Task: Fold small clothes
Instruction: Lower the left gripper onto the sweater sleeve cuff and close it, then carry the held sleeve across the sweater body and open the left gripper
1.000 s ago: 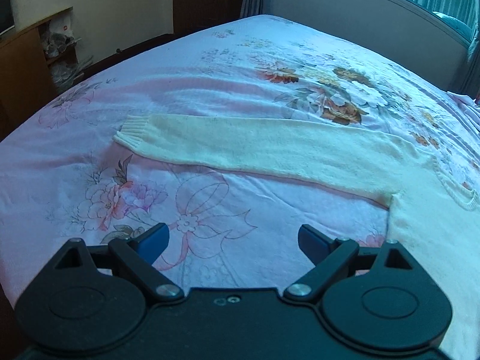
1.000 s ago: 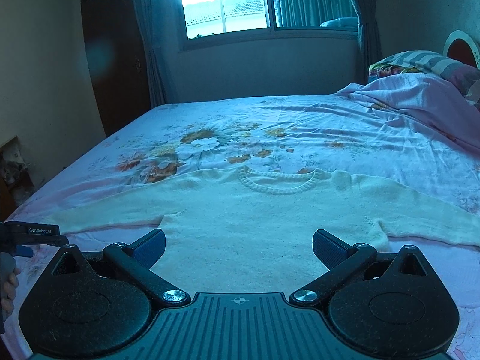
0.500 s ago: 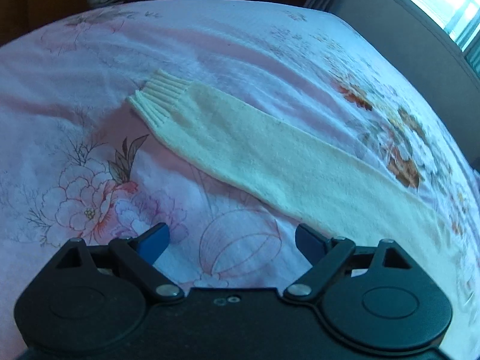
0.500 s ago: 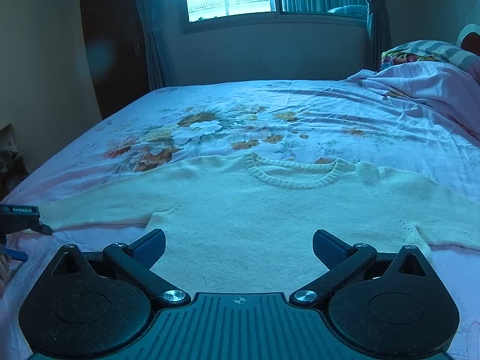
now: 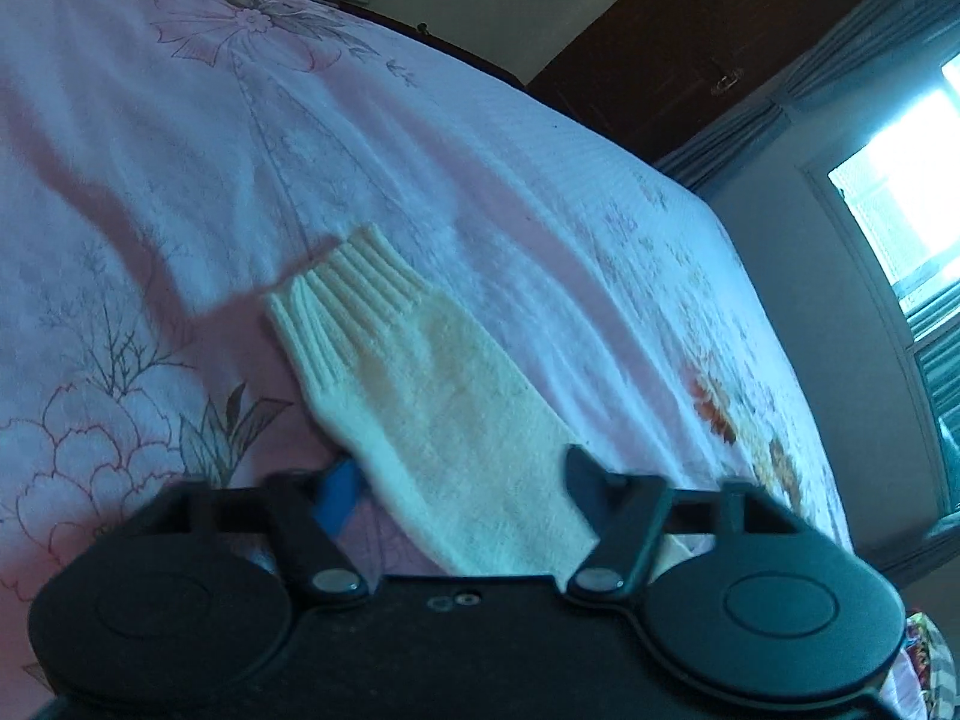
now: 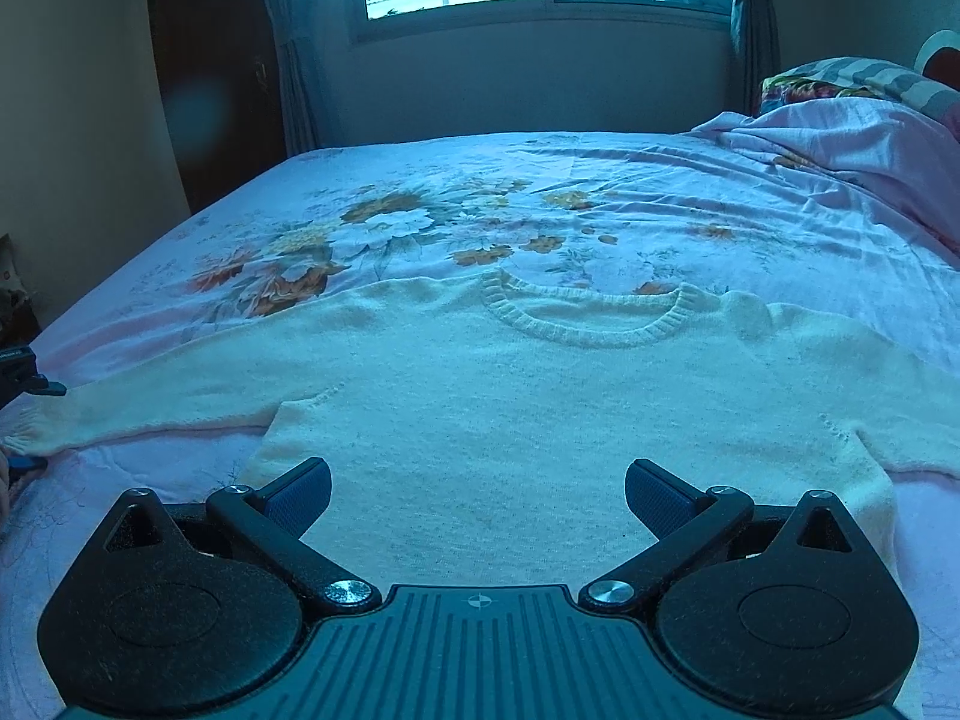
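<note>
open right tool [image 6: 478, 495] over cream sweater [image 6: 510, 396].

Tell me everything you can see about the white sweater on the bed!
The sweater is cream-white and fuzzy-looking knit, with a ribbed round collar and ribbed cuff. It lies flat and unfolded on the flowery bedsheet, sleeves stretched out sideways. A faint yellowish stain shows near the cuff. The left gripper has been closing around that sleeve, fingers either side. The right gripper hangs open above the sweater's bottom.
</note>
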Demonstrator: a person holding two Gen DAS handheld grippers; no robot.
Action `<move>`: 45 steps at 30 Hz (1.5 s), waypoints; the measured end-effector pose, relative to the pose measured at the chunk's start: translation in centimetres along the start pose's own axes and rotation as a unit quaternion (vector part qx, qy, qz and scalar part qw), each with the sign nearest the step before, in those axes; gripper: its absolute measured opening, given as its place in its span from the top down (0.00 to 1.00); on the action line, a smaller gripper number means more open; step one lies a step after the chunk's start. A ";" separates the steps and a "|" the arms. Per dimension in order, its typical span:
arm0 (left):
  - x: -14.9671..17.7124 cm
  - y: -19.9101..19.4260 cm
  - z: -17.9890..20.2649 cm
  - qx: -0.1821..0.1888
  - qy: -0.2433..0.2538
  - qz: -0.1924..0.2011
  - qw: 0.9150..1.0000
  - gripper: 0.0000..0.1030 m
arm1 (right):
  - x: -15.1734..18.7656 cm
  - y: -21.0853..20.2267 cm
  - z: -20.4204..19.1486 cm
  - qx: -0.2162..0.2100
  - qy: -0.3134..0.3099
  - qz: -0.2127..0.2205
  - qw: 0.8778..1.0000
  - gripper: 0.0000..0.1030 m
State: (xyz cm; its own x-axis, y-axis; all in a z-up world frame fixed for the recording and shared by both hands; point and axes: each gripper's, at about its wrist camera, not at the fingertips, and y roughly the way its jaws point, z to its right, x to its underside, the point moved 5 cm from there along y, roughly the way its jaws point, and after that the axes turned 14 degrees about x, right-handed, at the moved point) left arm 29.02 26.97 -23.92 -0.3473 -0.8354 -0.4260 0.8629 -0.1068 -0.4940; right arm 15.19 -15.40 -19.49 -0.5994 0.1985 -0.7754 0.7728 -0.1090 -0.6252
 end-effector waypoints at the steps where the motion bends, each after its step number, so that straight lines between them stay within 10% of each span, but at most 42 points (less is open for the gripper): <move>1: 0.0 0.4 -0.7 0.012 -0.030 -0.009 0.999 0.99 | 0.0 0.0 0.1 0.002 0.001 0.000 1.000 0.00; 7: -0.3 1.2 -2.0 0.037 -0.054 -0.002 0.998 0.98 | 0.3 0.1 0.3 0.002 0.001 -0.003 1.000 0.00; 14: -0.3 0.1 8.0 0.061 0.157 -0.004 0.986 0.99 | 0.8 0.6 1.6 0.009 0.012 -0.014 1.000 0.00; 18: 5.2 0.3 18.5 0.154 0.311 -0.068 0.935 0.99 | 1.1 1.0 3.2 0.018 0.024 -0.020 0.999 0.00; 23: 18.8 0.0 27.0 0.275 0.419 -0.213 0.838 0.99 | 1.5 0.3 6.1 0.030 0.043 -0.022 0.998 0.00; 26: 29.6 -0.9 25.8 0.297 0.446 -0.308 0.786 0.99 | 1.9 -0.2 8.3 0.047 0.048 -0.021 0.998 0.00; 30: 35.7 -1.6 22.8 0.269 0.464 -0.386 0.751 0.91 | 2.7 -0.4 11.6 0.061 0.060 -0.028 0.996 0.00; 42: 31.4 -3.2 23.1 0.228 0.499 -0.298 0.781 0.79 | 3.9 2.1 18.8 0.108 0.099 -0.051 0.988 0.01; 45: 31.0 -1.7 22.2 0.210 0.441 -0.312 0.815 0.79 | 3.4 2.2 19.2 0.103 0.098 -0.042 0.989 0.28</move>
State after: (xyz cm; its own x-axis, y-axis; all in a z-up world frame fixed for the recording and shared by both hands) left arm 24.89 -10.68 -19.44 -0.7358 0.1448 -0.6615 0.4019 -0.6928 -0.5987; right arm 10.89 -33.63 -25.19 -0.5927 0.3982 -0.7001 0.6503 -0.2764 -0.7077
